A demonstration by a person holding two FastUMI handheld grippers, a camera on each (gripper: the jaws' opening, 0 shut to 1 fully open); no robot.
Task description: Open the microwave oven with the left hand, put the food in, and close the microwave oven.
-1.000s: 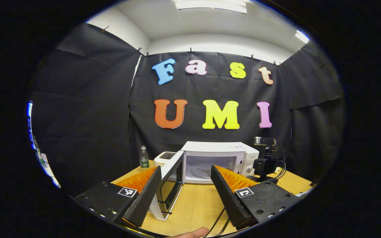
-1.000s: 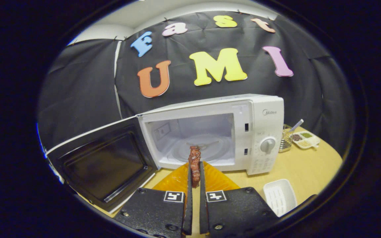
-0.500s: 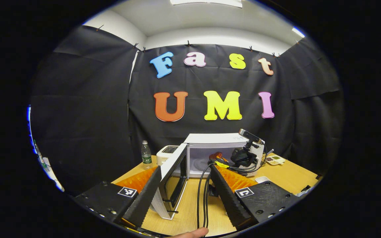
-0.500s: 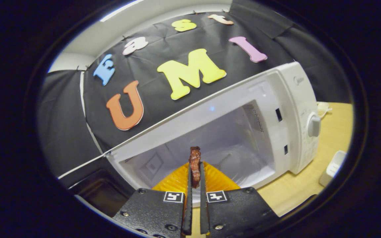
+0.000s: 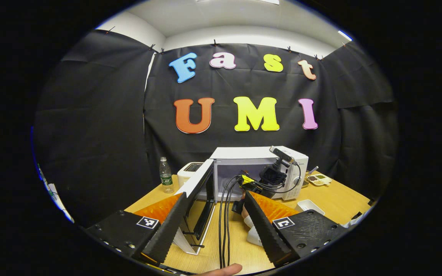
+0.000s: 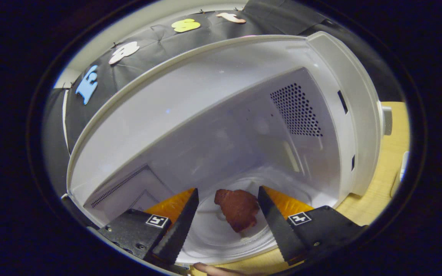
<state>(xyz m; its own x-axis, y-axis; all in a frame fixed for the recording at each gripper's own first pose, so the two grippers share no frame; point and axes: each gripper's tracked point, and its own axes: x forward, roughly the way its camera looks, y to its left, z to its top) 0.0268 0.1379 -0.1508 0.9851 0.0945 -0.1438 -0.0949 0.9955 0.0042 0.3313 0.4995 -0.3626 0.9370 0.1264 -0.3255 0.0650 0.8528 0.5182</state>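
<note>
white microwave stands on the wooden surface with its door swung wide. food, a dark reddish-brown piece, lies on the glass plate on the microwave floor, near the front of the cavity.

right gripper: reaching into the microwave mouth, fingers spread wide, one on each side of the food. no contact between food and either finger is evident; gripper holds nothing. judgement: the placement looks complete.

left gripper: fingers well apart, empty, held back from the microwave and in front of the door's free edge. in the left gripper view the right gripper and its trailing cables sit at the microwave opening.

step in hand, as judged: withdraw the right gripper, then close the door.

recommendations:
- draw the right gripper straight back out of the microwave with fingers kept apart, so neither drags the food off the plate.
- keep the cables out of the door's swing before closing.
- bring the left gripper to the outer face of the door near its free edge and push in a smooth arc until it latches.

risk: a hurried push could shift the microwave on the surface.
</note>
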